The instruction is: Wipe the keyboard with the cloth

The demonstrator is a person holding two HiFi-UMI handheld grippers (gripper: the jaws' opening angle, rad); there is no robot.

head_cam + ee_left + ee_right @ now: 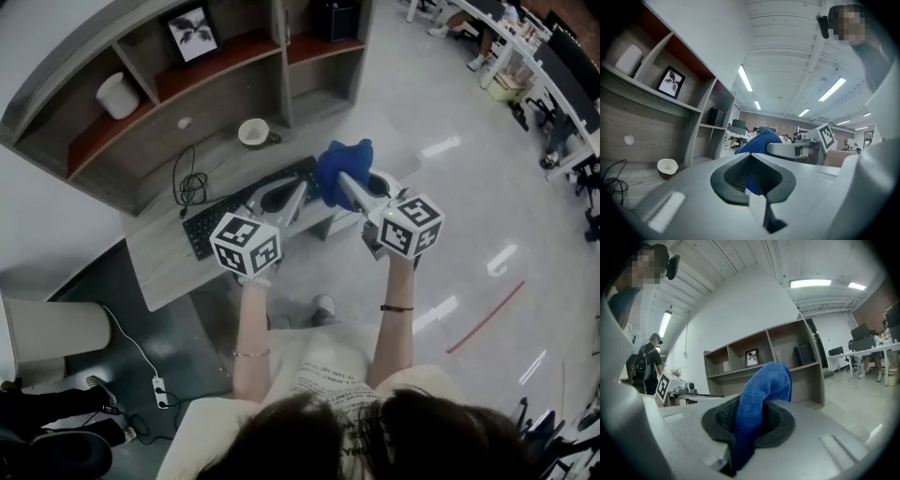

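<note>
Blue cloth (343, 167) is clamped in the right gripper's (345, 186) fingers, over the keyboard's (214, 223) right end near the tabletop's (165, 272) front edge. Left gripper (286, 195) fingers are closed together.

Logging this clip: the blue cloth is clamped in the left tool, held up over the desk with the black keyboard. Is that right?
Wrong tool. The blue cloth is clamped in the right tool; the right gripper view shows it pinched between that tool's jaws. The rest stands: it is held up over the desk with the black keyboard.
</note>
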